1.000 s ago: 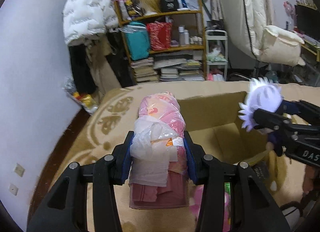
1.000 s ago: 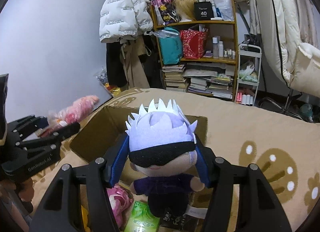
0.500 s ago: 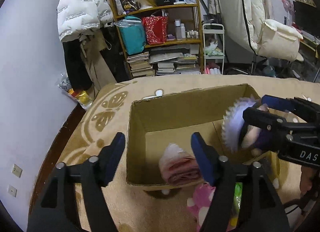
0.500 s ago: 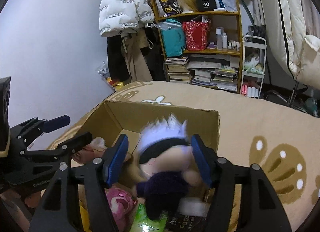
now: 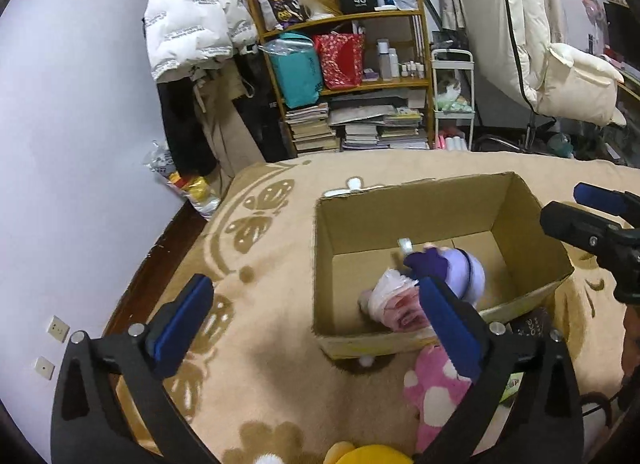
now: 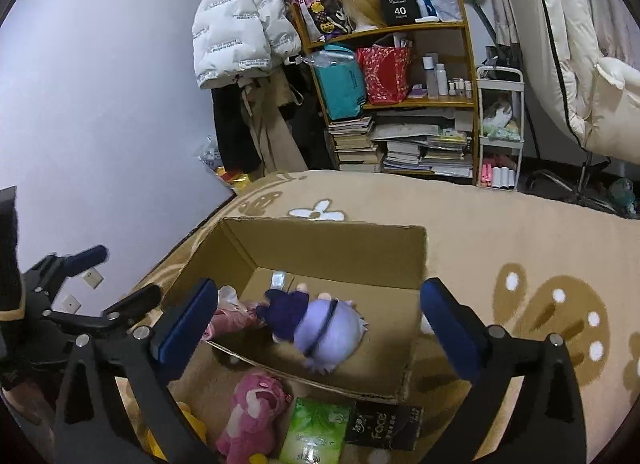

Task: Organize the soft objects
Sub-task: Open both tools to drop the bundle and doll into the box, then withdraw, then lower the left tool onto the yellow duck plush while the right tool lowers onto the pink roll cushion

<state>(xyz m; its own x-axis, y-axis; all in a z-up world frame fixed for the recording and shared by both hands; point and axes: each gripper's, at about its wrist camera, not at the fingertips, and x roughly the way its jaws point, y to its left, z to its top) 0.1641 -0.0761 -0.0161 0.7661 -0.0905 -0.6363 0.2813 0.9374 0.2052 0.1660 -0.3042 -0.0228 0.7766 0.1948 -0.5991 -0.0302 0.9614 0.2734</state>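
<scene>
An open cardboard box (image 5: 440, 199) (image 6: 320, 232) sits on the beige bed blanket. Inside lie a purple-haired plush doll (image 6: 320, 328) (image 5: 460, 268) and a pink bagged bundle (image 5: 394, 304) (image 6: 230, 318). My left gripper (image 5: 316, 328) is open and empty above the box's near left corner. My right gripper (image 6: 316, 324) is open and empty above the box; it also shows in the left wrist view (image 5: 588, 219). A pink bear plush (image 6: 252, 412) (image 5: 434, 388), a green tissue pack (image 6: 314, 430) and a black pack (image 6: 384, 424) lie in front of the box.
A yellow plush (image 5: 368, 454) lies at the near edge. A cluttered shelf (image 6: 400, 103) with books and bags, a white jacket (image 6: 236, 23) and a white trolley (image 6: 500, 131) stand beyond the bed. A wall (image 5: 60, 143) is on the left.
Both grippers opened and let go: the pink bundle and the plush doll dropped into the box. Both grippers have drawn back and opened wider.
</scene>
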